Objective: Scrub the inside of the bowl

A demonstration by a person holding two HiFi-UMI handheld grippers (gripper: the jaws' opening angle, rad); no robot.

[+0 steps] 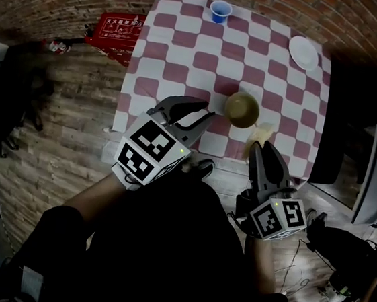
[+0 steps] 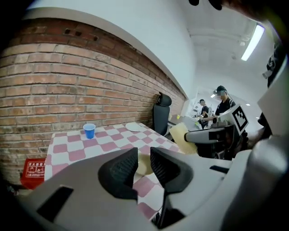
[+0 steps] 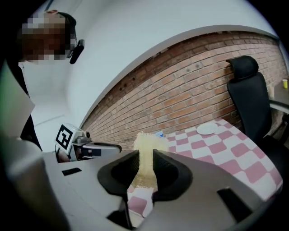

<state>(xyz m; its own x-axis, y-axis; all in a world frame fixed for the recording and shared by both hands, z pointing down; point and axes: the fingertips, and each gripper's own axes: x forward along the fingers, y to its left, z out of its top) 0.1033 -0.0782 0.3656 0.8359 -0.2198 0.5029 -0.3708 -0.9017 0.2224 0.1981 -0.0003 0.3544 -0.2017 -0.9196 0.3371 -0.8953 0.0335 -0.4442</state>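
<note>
An olive-tan bowl stands upright near the front edge of the red-and-white checked table. Just left of the bowl, my left gripper is open by a narrow gap with nothing in it; the bowl shows pale through that gap. My right gripper hovers at the table's front edge, right of and nearer than the bowl, shut on a pale yellow sponge. The sponge sticks out past the pads. From the left gripper view the sponge is at the right.
A blue cup sits at the table's far edge and a white plate at the far right corner. A black office chair stands beyond the table's right side. A red box lies on the floor at left. People stand in the background.
</note>
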